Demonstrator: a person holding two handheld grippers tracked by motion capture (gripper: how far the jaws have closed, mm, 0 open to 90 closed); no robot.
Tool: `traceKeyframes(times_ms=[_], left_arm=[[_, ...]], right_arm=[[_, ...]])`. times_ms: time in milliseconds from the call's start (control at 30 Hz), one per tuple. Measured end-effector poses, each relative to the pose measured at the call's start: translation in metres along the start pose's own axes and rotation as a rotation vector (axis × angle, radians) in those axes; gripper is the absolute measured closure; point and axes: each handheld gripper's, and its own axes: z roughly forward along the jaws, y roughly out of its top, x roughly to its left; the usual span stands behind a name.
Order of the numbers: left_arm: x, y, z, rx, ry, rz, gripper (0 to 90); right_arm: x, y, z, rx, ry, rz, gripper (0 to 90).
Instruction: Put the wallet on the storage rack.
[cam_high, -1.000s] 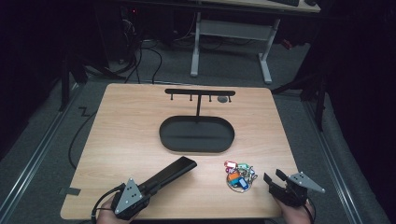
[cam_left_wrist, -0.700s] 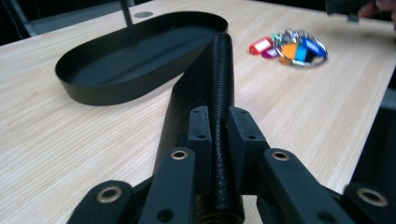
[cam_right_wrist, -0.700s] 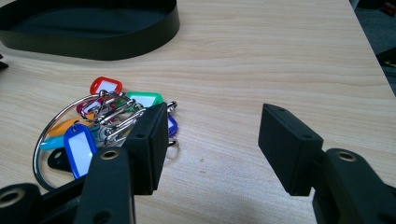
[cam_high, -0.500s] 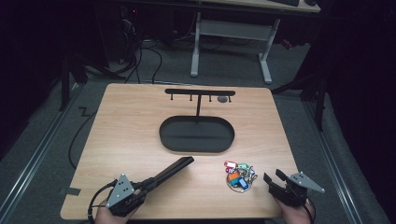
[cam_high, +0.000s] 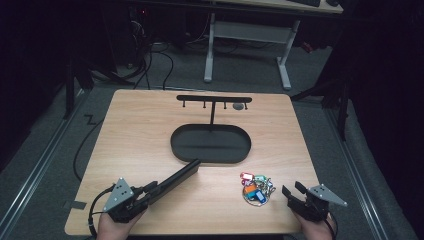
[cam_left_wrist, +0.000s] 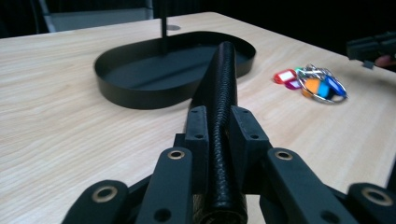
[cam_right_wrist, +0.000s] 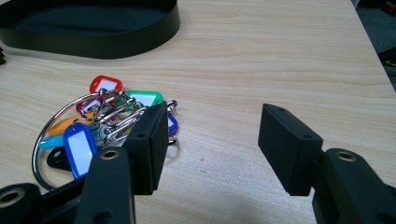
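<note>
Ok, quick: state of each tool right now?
Left tool: closed on the black textured bar.
Right tool: open, holding nothing; key bunch beside it.

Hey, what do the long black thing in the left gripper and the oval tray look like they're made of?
The long black thing looks like leather or imitation leather: matte, with a pebbled, scaly grain along its rounded length. Which one, I can't tell. The oval tray looks like thin sheet metal painted satin black: a smooth, even wall with a crisp rim and a faint sheen. Plastic stays possible.
</note>
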Motion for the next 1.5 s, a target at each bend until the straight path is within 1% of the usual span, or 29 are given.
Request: traceKeyframes(times_ms=[133, 167, 300, 400, 533, 567, 633, 733, 767, 833, 900, 967, 1000, 1067, 1100, 1133, 1167, 1200, 1233, 1267, 1300, 1333, 1400, 1433, 1467, 1500], left_arm=[[0.004, -0.001, 0.000, -0.009, 0.009, -0.001, 77.3], [0.007, -0.002, 0.001, -0.011, 0.018, -0.002, 77.2], [0.012, -0.002, 0.001, -0.018, 0.026, -0.011, 77.0], [0.013, -0.002, 0.000, -0.020, 0.030, -0.009, 76.3], [0.015, -0.003, 0.000, -0.019, 0.032, -0.014, 71.7], [0.016, -0.004, 0.002, -0.008, 0.026, -0.027, 69.8], [0.016, -0.005, 0.003, 0.009, 0.029, -0.015, 67.2], [0.016, -0.006, 0.004, 0.021, 0.024, -0.013, 65.7], [0.014, -0.006, 0.005, 0.031, 0.026, 0.000, 64.8], [0.013, -0.006, 0.006, 0.038, 0.027, 0.005, 64.0], [0.012, -0.006, 0.007, 0.055, 0.029, 0.024, 62.9], [0.011, -0.005, 0.008, 0.075, 0.021, 0.025, 60.7], [0.010, -0.004, 0.009, 0.087, 0.025, 0.035, 58.6], [0.006, -0.002, 0.010, 0.105, 0.042, 0.071, 58.2], [0.006, -0.002, 0.010, 0.105, 0.042, 0.071, 58.1], [0.004, 0.001, 0.011, 0.125, 0.047, 0.090, 58.1], [0.004, 0.001, 0.011, 0.125, 0.047, 0.090, 58.2], [0.003, 0.002, 0.011, 0.138, 0.042, 0.098, 58.2], [0.002, 0.005, 0.013, 0.169, 0.046, 0.118, 58.5], [0.002, 0.007, 0.014, 0.186, 0.049, 0.117, 58.8], [0.002, 0.007, 0.014, 0.186, 0.049, 0.117, 59.5], [0.002, 0.009, 0.015, 0.201, 0.047, 0.119, 59.5], [0.002, 0.012, 0.017, 0.227, 0.046, 0.131, 60.4], [0.002, 0.014, 0.019, 0.246, 0.046, 0.142, 60.7], [0.002, 0.016, 0.020, 0.261, 0.049, 0.142, 61.1], [0.002, 0.021, 0.022, 0.299, 0.043, 0.135, 61.0]], right_arm=[[0.000, 0.000, 0.000, 0.001, 0.000, -0.004, 43.4], [0.001, 0.000, 0.000, 0.003, -0.001, -0.002, 43.4], [0.001, 0.000, 0.001, 0.005, 0.000, -0.002, 43.4], [0.001, 0.000, 0.001, 0.006, 0.001, -0.002, 43.4], [0.001, -0.001, 0.001, 0.007, 0.001, -0.003, 43.4], [0.001, -0.001, 0.002, 0.009, 0.002, -0.001, 43.4], [0.001, 0.000, 0.002, 0.009, 0.002, -0.004, 43.4], [0.001, 0.000, 0.002, 0.009, 0.002, -0.003, 43.4], [0.001, 0.000, 0.002, 0.009, 0.002, -0.004, 43.4], [0.001, -0.001, 0.001, 0.010, 0.001, -0.001, 43.4], [0.001, -0.001, 0.001, 0.010, 0.002, -0.002, 43.4], [0.001, -0.001, 0.002, 0.011, 0.001, -0.002, 43.4], [0.001, -0.001, 0.002, 0.011, 0.001, -0.001, 43.4], [0.001, -0.001, 0.002, 0.012, 0.002, -0.002, 43.5], [0.001, -0.001, 0.002, 0.012, 0.004, -0.002, 43.4], [0.001, -0.001, 0.003, 0.015, 0.006, 0.009, 43.4], [0.001, -0.001, 0.003, 0.015, 0.006, 0.009, 43.4], [0.000, -0.001, 0.003, 0.014, 0.012, 0.011, 43.3], [0.001, -0.001, 0.004, 0.018, 0.018, 0.018, 43.3], [0.001, -0.001, 0.004, 0.017, 0.020, 0.015, 43.3], [0.001, -0.001, 0.004, 0.017, 0.020, 0.015, 43.3], [0.001, -0.001, 0.005, 0.017, 0.023, 0.011, 43.2], [0.001, -0.001, 0.005, 0.022, 0.031, 0.012, 42.8], [0.001, -0.002, 0.005, 0.024, 0.035, 0.013, 42.7], [0.001, -0.002, 0.005, 0.025, 0.039, 0.011, 42.6], [0.001, -0.002, 0.005, 0.024, 0.042, 0.007, 42.6]])
